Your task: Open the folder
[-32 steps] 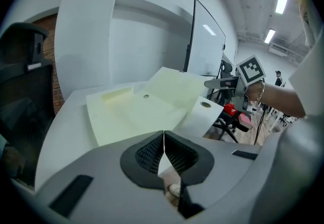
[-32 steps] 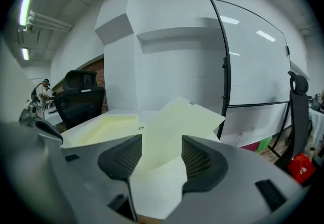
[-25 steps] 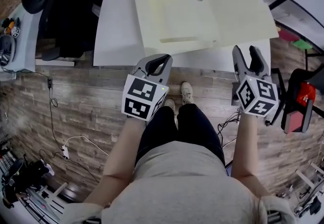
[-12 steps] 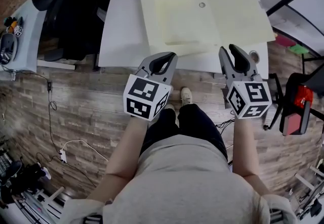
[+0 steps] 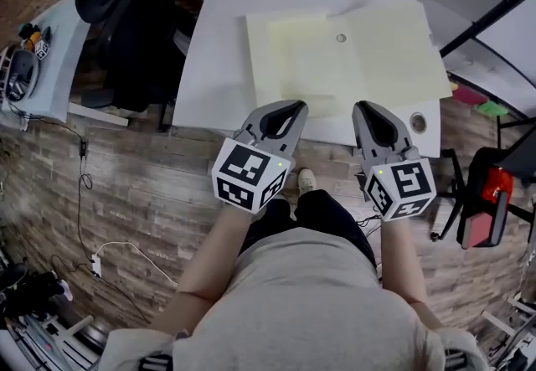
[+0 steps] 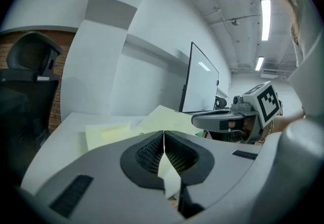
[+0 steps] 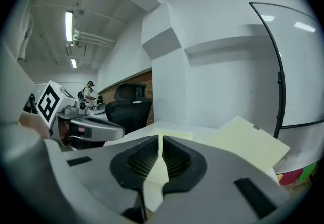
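The pale yellow folder (image 5: 343, 59) lies spread open and flat on the white table (image 5: 219, 43), with a loose sheet on its left half. It also shows beyond the jaws in the left gripper view as the folder (image 6: 109, 134) and in the right gripper view as the folder (image 7: 248, 142). My left gripper (image 5: 289, 105) hangs at the table's near edge, short of the folder, jaws shut on nothing (image 6: 163, 134). My right gripper (image 5: 368, 107) hovers beside it at the same edge. Its jaws are closing, nearly together, with nothing between them (image 7: 159, 139).
A black office chair (image 5: 126, 26) stands left of the table. A round cable hole (image 5: 418, 122) sits at the table's near right corner. A side desk (image 5: 29, 59) with small items is far left. A red and black object (image 5: 481, 202) stands on the floor at right.
Both grippers rose and came up to the table's near edge; the right one swung left, closer to the left one. The right jaws went from wide open to nearly closed.
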The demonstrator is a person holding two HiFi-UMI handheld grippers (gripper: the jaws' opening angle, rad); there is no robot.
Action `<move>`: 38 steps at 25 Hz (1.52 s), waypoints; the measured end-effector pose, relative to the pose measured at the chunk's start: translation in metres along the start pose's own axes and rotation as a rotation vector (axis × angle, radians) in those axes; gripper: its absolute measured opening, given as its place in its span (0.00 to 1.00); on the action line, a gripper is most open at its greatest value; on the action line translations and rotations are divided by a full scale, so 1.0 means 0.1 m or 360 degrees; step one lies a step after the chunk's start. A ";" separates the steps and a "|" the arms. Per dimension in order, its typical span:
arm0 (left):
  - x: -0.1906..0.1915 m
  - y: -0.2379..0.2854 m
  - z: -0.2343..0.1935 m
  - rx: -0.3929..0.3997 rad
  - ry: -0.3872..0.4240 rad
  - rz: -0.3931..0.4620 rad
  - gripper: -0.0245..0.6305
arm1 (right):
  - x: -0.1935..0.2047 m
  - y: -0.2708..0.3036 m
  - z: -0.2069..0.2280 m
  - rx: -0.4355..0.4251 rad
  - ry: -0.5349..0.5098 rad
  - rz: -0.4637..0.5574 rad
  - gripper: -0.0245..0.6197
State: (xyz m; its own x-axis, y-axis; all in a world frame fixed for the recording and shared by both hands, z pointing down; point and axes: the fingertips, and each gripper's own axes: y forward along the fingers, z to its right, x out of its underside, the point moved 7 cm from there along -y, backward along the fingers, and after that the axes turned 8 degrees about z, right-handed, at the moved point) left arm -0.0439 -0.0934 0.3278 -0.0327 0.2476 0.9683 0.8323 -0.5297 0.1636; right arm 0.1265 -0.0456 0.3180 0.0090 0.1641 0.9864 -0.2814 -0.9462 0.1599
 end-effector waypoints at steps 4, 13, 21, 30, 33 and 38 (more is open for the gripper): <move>-0.01 0.04 0.04 0.0043 0.0013 -0.0015 0.07 | -0.01 0.03 -0.06 -0.0064 -0.0003 0.0023 0.08; -0.01 0.14 0.15 0.0093 0.0038 -0.0020 0.07 | -0.04 0.06 -0.17 -0.0179 -0.0049 0.0027 0.07; 0.03 0.21 0.22 0.0124 0.0092 -0.0064 0.07 | -0.06 0.06 -0.12 -0.0176 -0.0078 0.0034 0.07; 0.01 0.23 0.22 0.0078 0.0091 -0.0028 0.07 | -0.03 0.07 -0.13 -0.0233 -0.0017 0.0025 0.07; 0.00 0.23 0.22 0.0081 0.0086 -0.0024 0.07 | -0.04 0.09 -0.14 -0.0234 -0.0001 0.0034 0.07; 0.00 0.21 0.14 0.0054 0.0096 -0.0028 0.07 | -0.03 0.12 -0.14 -0.0226 0.0022 0.0038 0.07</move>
State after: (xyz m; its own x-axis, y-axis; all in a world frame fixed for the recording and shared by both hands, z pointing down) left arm -0.0186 -0.0931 0.3281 -0.0802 0.2067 0.9751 0.8496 -0.4975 0.1753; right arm 0.1094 -0.0539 0.3167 -0.0121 0.1468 0.9891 -0.4143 -0.9010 0.1287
